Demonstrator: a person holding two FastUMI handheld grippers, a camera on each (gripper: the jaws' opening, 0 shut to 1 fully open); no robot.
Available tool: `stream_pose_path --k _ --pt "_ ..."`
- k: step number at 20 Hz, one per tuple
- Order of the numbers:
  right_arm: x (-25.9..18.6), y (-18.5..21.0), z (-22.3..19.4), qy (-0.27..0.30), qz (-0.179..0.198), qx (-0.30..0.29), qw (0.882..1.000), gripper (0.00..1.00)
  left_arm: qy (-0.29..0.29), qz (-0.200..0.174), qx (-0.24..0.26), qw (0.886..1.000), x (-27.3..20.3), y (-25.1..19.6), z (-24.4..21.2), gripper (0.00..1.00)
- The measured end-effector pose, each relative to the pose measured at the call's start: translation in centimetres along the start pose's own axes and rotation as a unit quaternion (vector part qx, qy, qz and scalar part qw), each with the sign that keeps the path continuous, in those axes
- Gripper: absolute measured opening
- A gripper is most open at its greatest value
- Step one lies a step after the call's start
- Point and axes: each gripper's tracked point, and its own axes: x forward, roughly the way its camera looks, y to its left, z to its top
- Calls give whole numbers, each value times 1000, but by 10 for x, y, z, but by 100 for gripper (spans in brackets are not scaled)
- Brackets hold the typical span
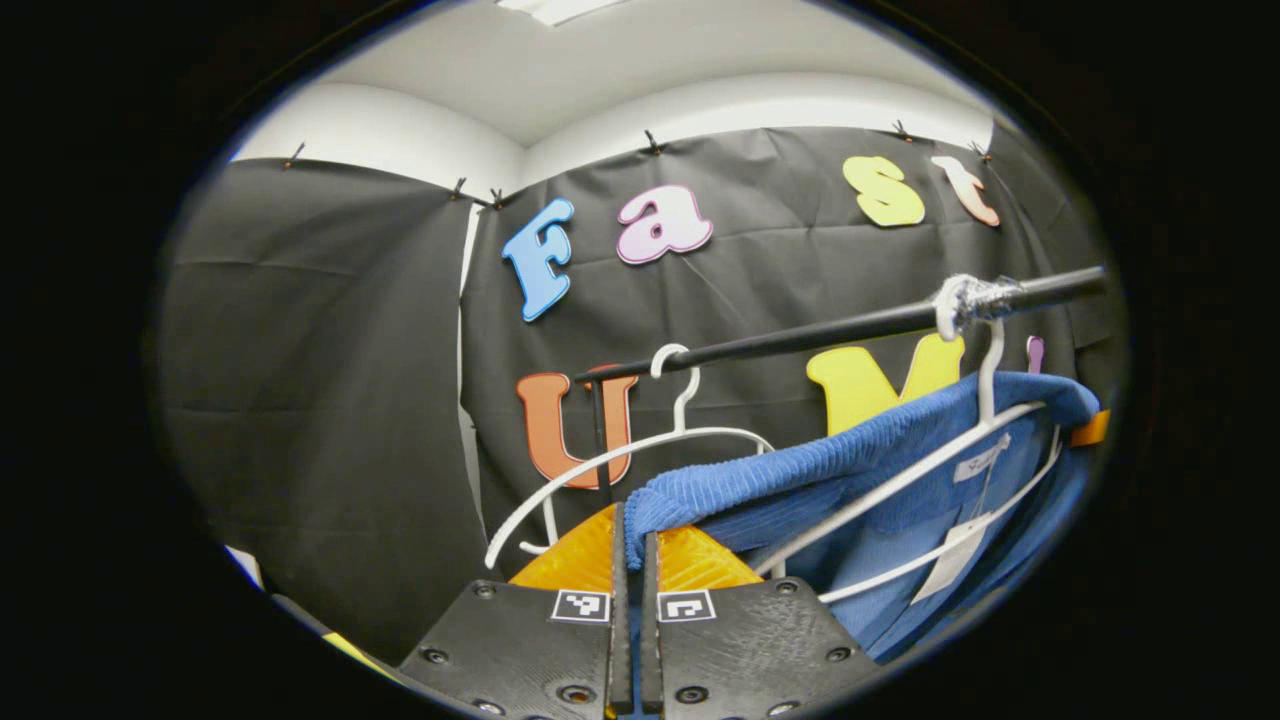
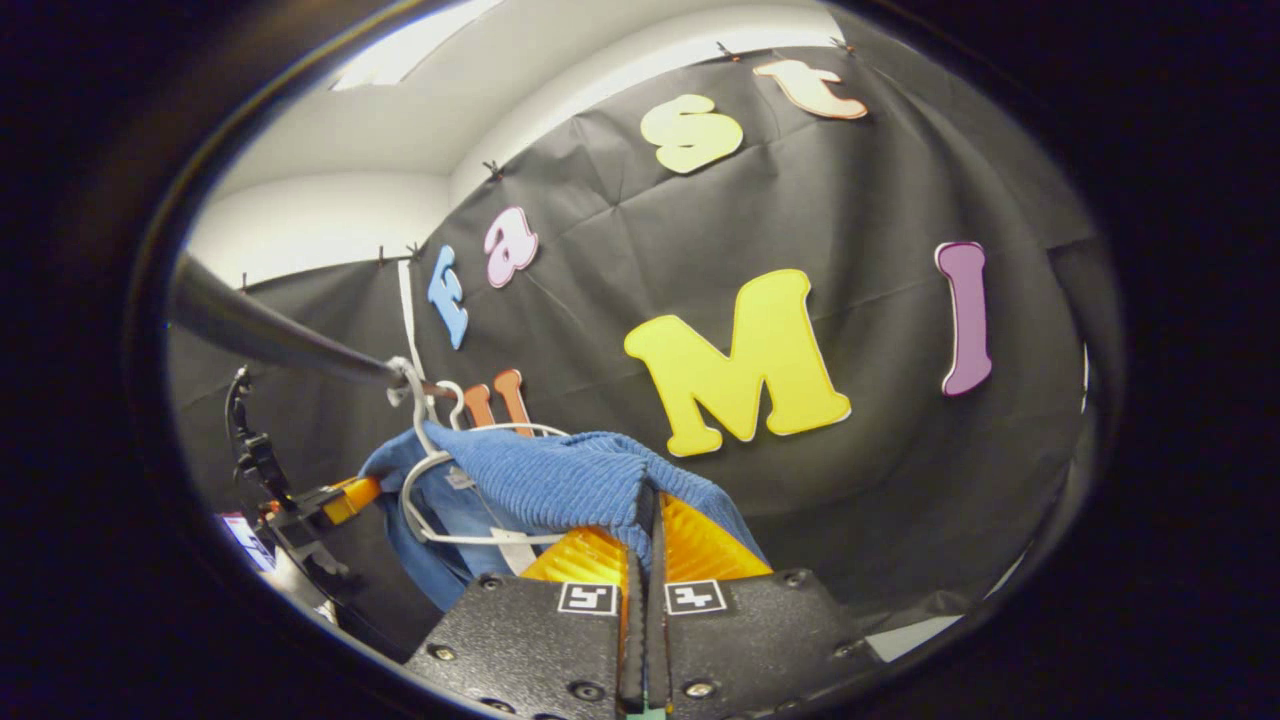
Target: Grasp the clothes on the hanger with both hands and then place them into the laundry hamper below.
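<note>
Ribbed blue garment (image 1: 850, 470), white hangers (image 1: 620, 460), black rail (image 1: 800, 335).

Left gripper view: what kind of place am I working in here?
Likely a cloth-walled recording booth set up as a laundry corner: a black rail carries white hangers, and a blue garment hangs from one, with black cloth behind it.

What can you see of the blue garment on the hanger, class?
The blue garment is ribbed, soft-looking knit cloth, draped over a white hanger that hooks on the dark rail. A pale tag dangles from it. Each shoulder edge is pinched: one by the left hand-held gripper, the other by the right hand-held gripper.
</note>
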Motion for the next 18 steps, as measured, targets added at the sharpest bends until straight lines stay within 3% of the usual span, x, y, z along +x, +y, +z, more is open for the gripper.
stream_pose_path --k 6,11,18 --pt "3 -1 23 -10 20 13 1000 5 -7 -5 12 1000 13 0 17 4" --pt "13 -8 47 -35 7 26 999 4 -10 -13 9 1000 20 -5 25 4" --pt "32 -31 57 -31 -43 -75 996 5 -3 -42 13 999 30 -13 24 3"
